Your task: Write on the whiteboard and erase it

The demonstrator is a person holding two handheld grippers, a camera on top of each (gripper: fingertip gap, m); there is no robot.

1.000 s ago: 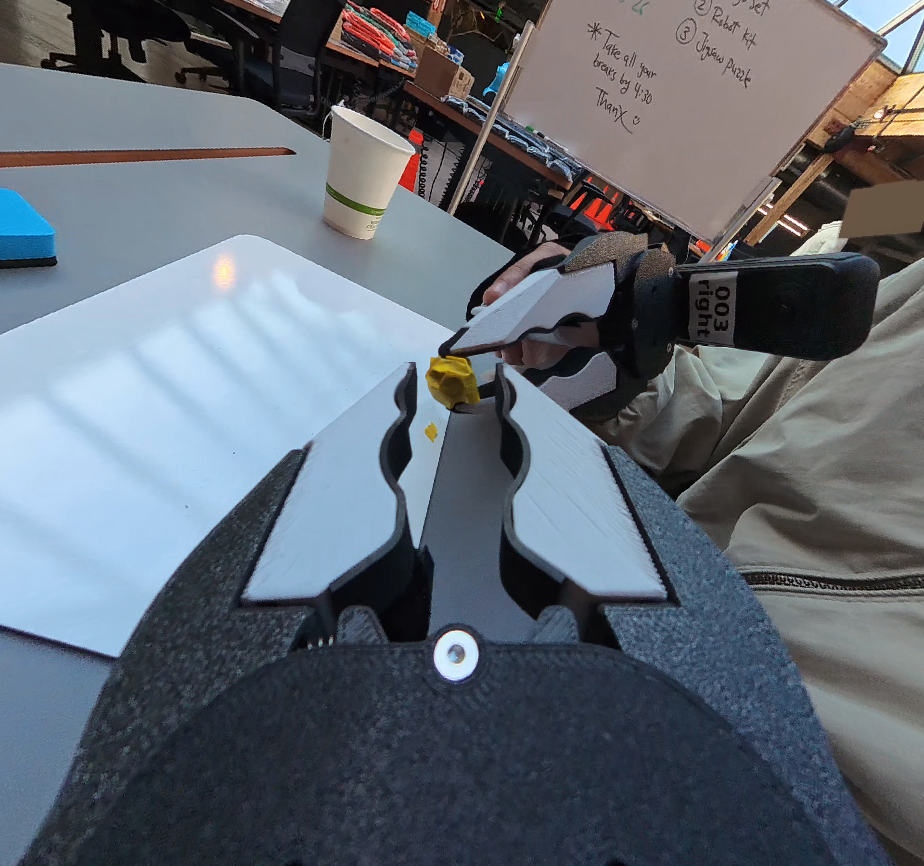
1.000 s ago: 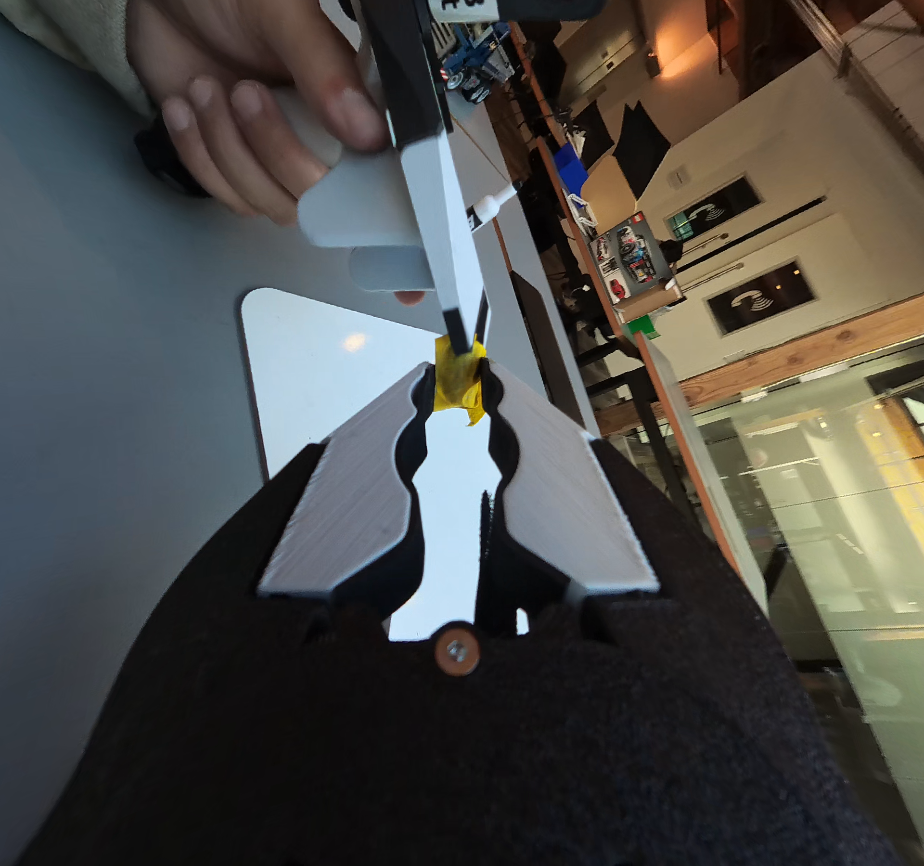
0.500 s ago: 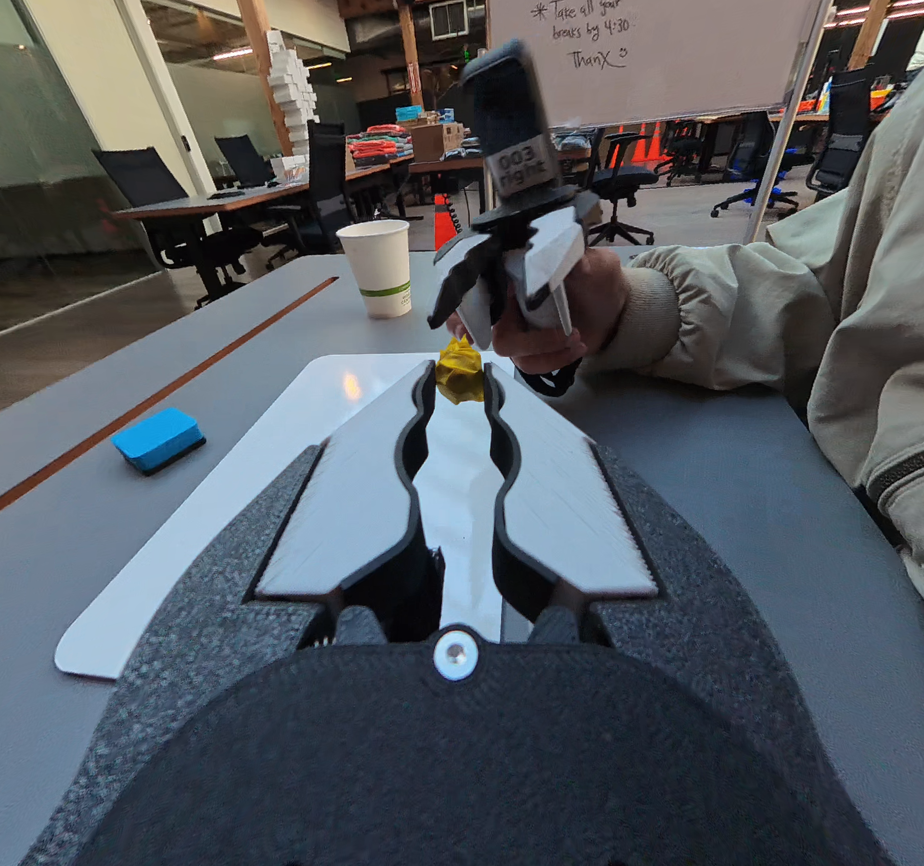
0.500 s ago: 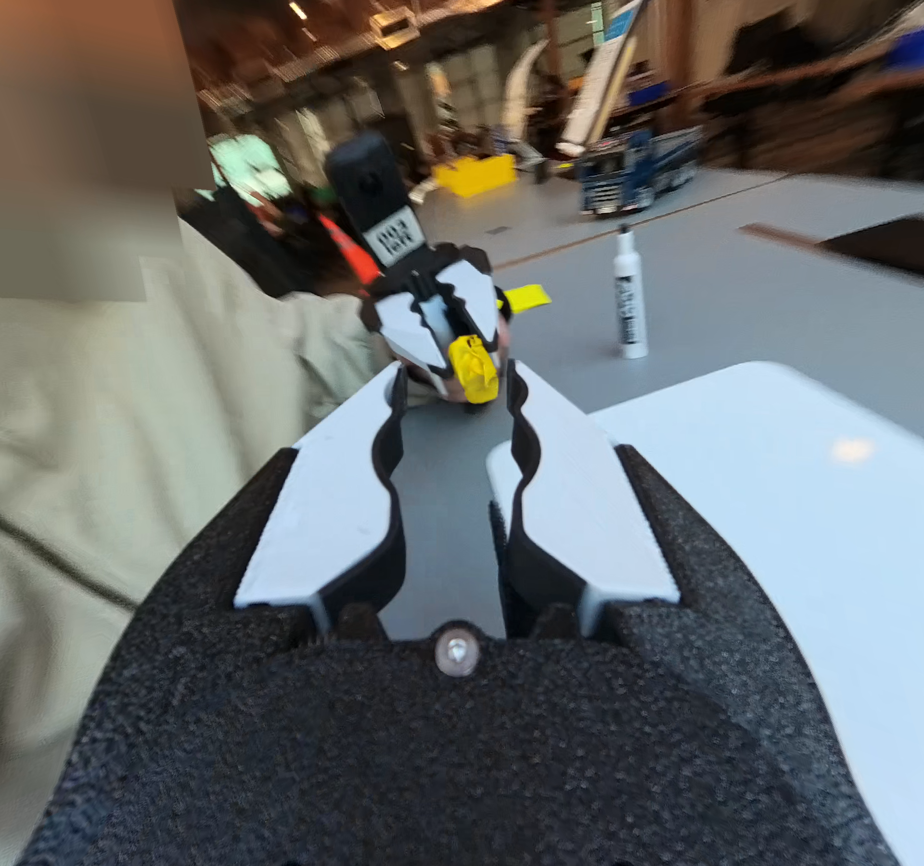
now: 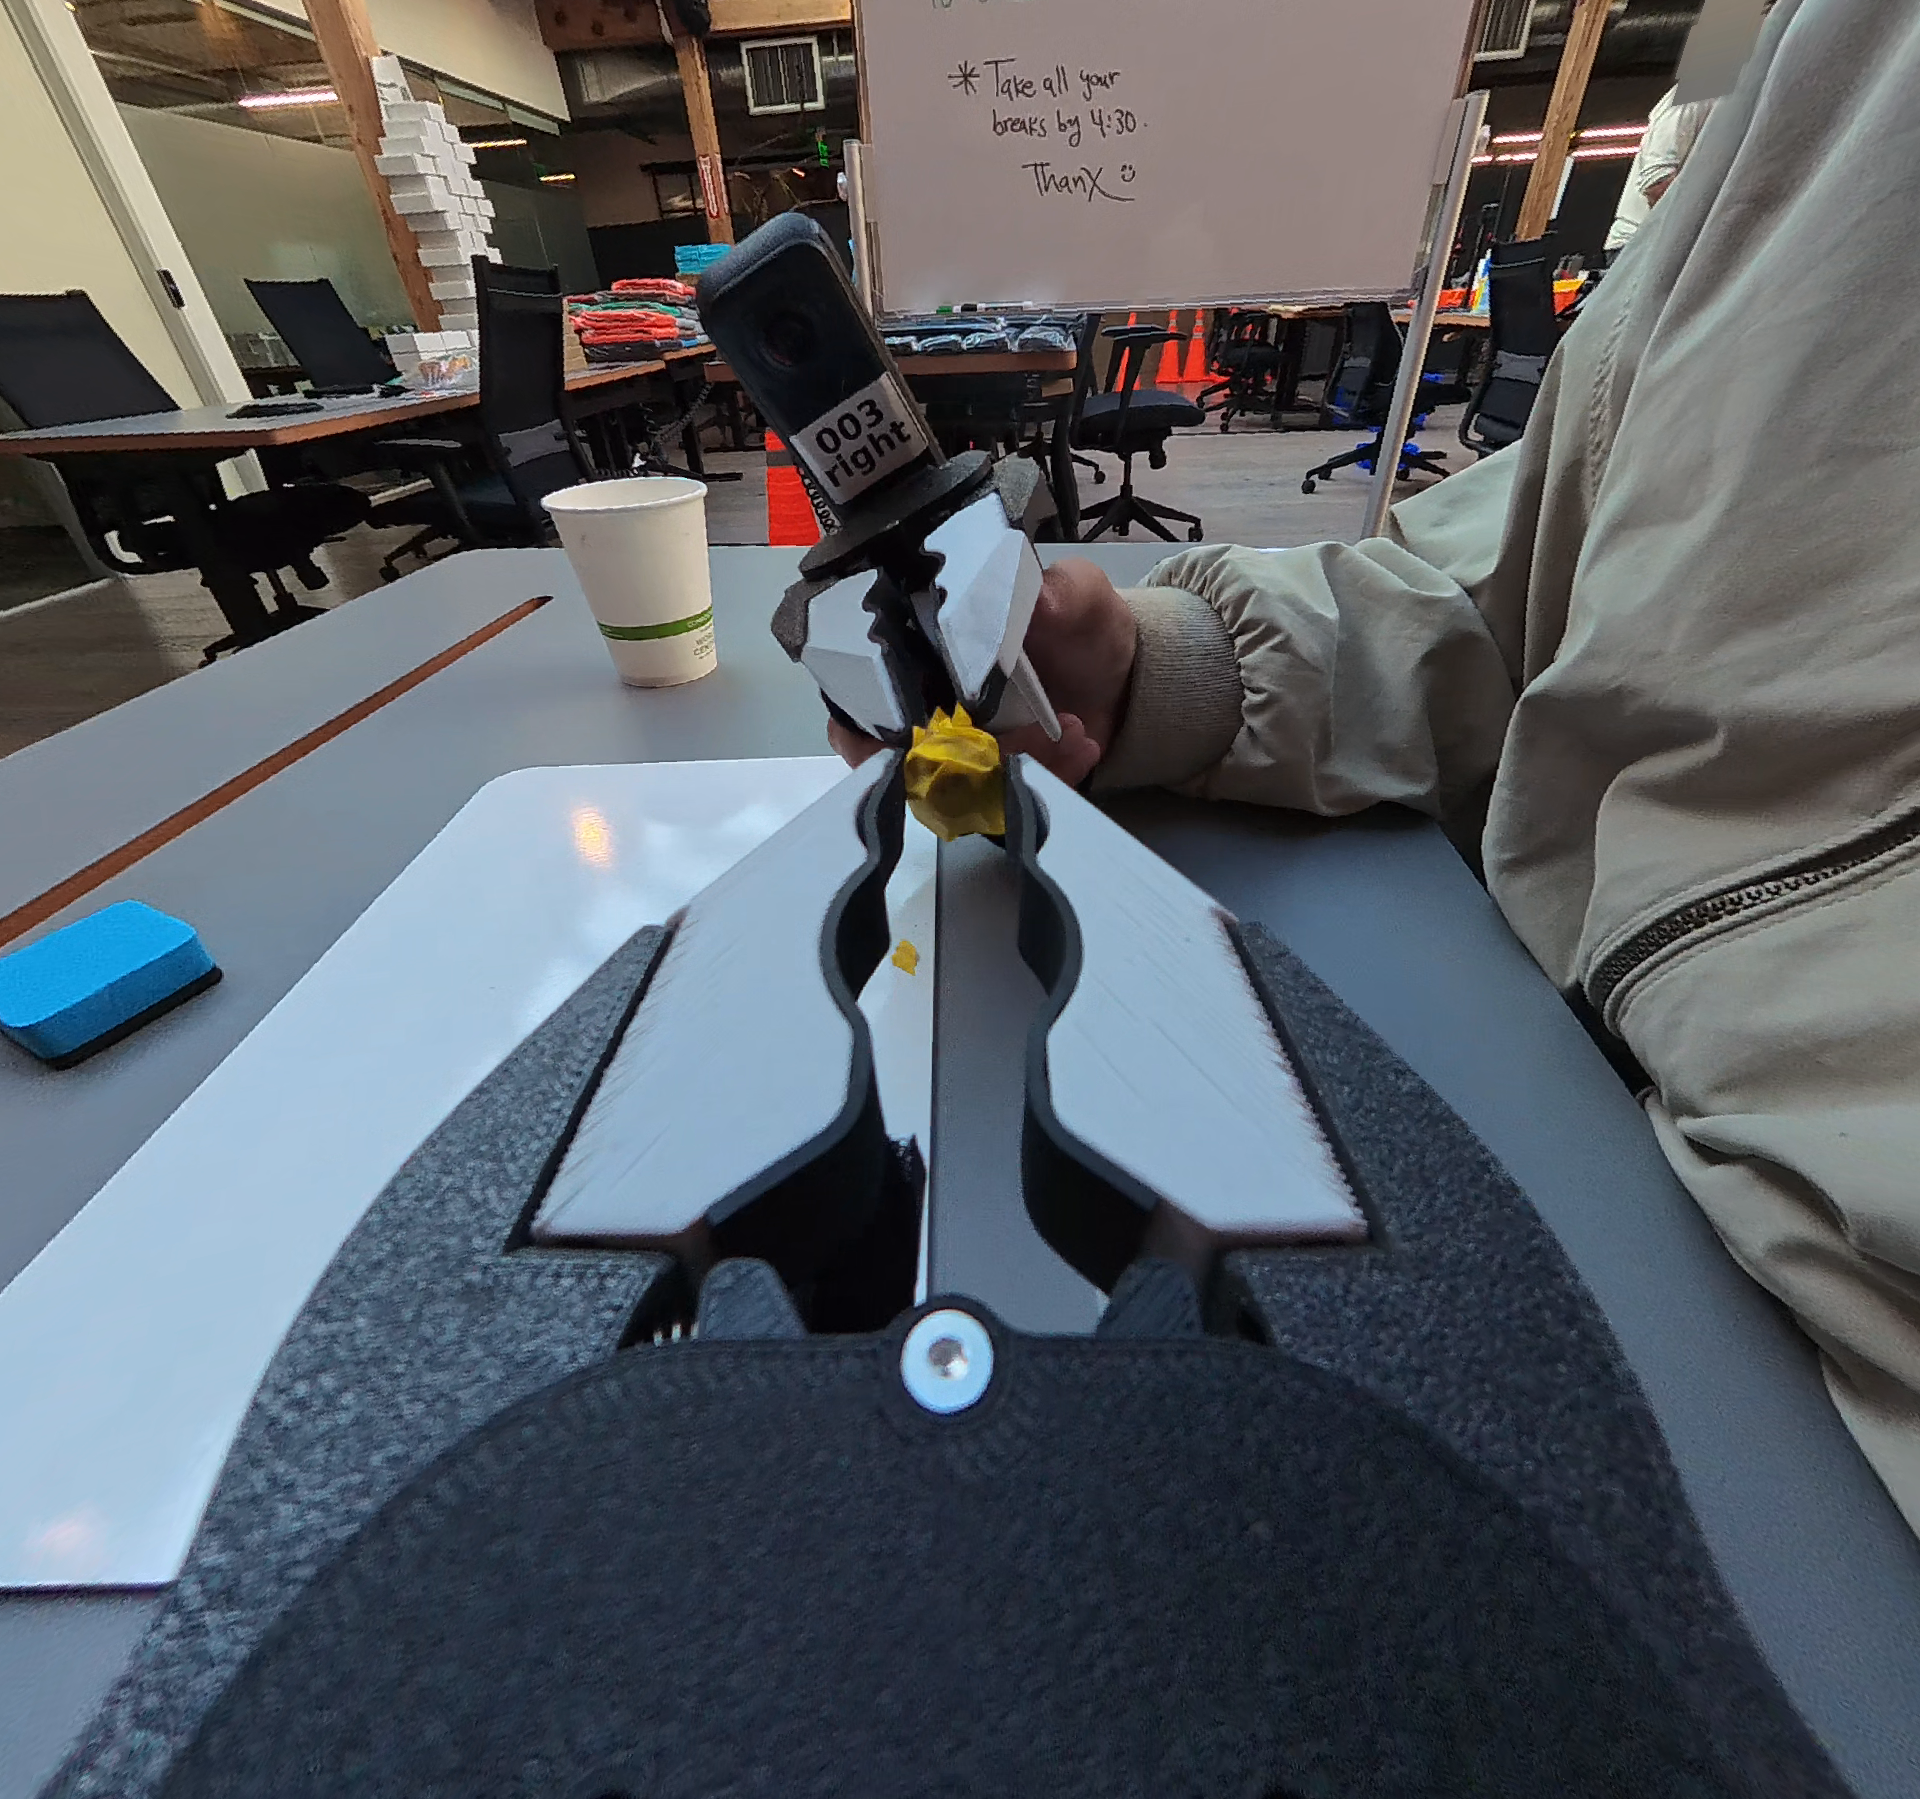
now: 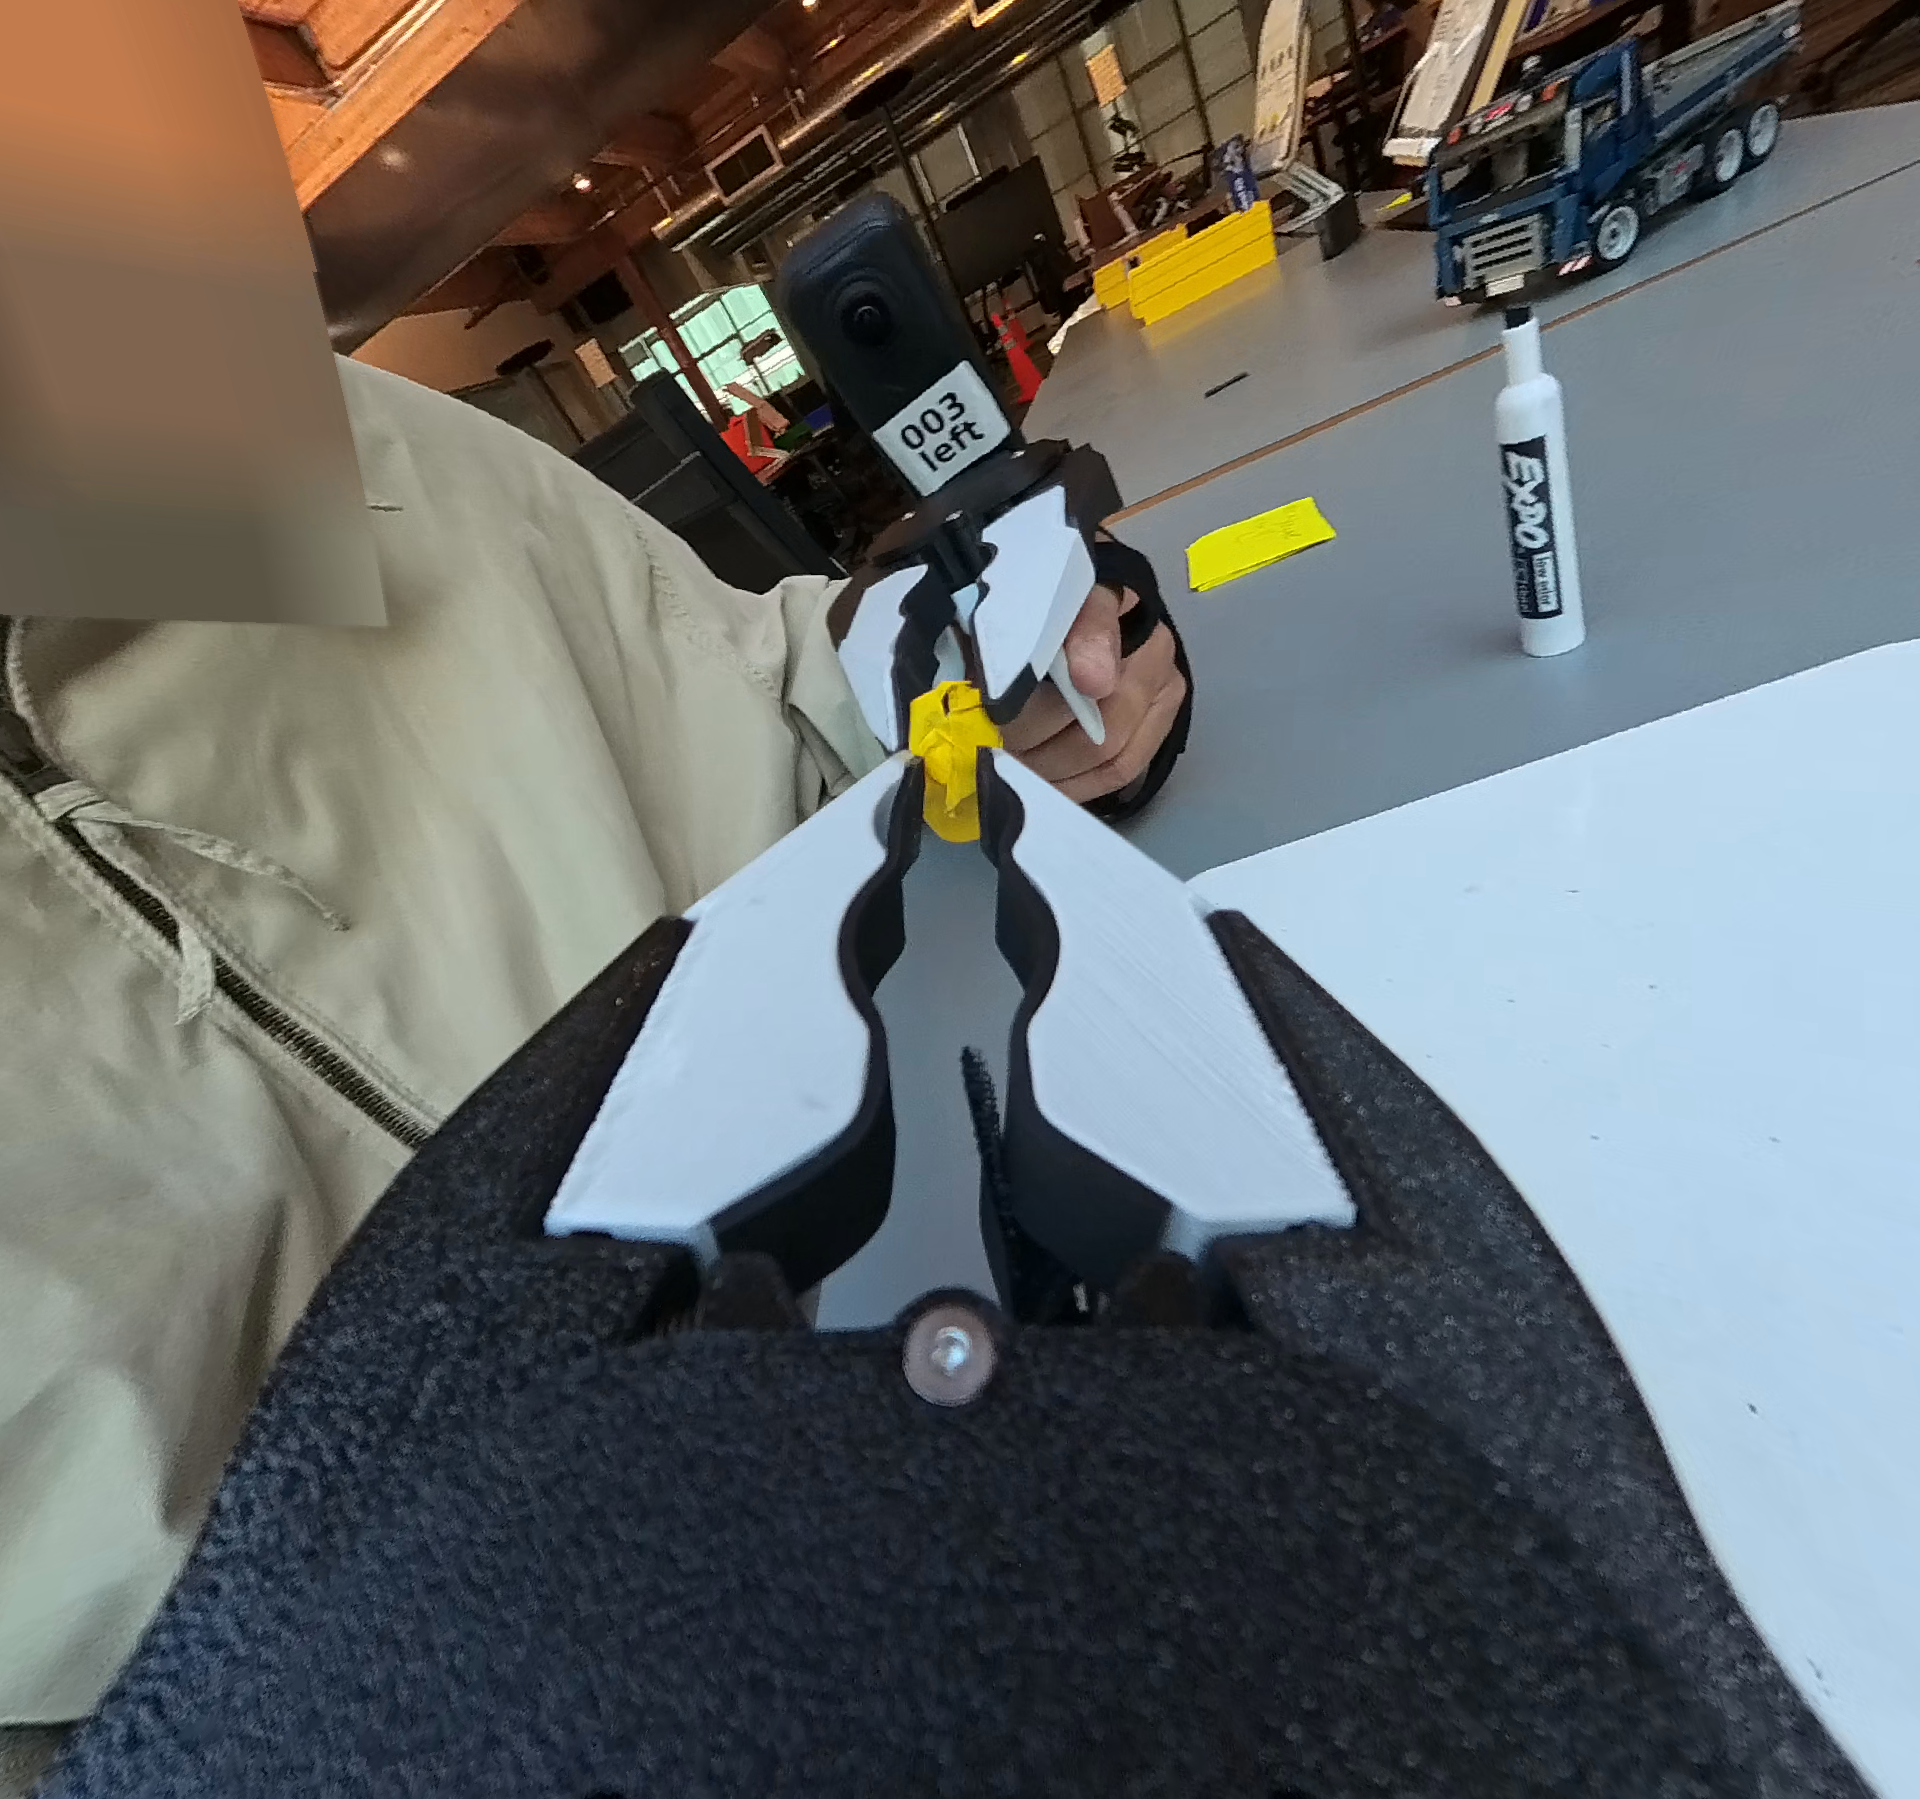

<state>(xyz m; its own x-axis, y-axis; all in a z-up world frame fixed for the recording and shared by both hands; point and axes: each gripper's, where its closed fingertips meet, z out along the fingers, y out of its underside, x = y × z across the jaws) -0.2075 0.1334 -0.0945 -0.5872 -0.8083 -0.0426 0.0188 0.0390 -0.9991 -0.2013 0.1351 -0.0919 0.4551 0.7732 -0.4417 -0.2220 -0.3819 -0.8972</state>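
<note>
A crumpled yellow paper wad (image 5: 951, 785) sits between the tips of my left gripper (image 5: 954, 762), whose fingers (image 5: 748, 1011) are closed in on it just above the grey table (image 5: 1299, 918). My right gripper (image 6: 948, 762) faces it tip to tip and pinches the same wad (image 6: 951, 747) from the other side. Each gripper also shows in the other's view: the right one (image 5: 920, 637) with a hand behind it, and the left one (image 6: 966, 627). Both hold the wad near the corner of a glossy white board (image 5: 416, 1022).
A white paper cup (image 5: 644, 586) stands beyond the board and a blue eraser (image 5: 99, 975) lies at the left. A marker (image 6: 1538, 523) stands upright near a yellow sticky note (image 6: 1259, 544) and a toy truck (image 6: 1590, 170). A beige jacket sleeve (image 5: 1558, 658) fills the right side.
The right gripper swung from a sideways roll to upright, facing the left gripper head on. Both views turned with the hands. The wad stayed pinched between the two grippers.
</note>
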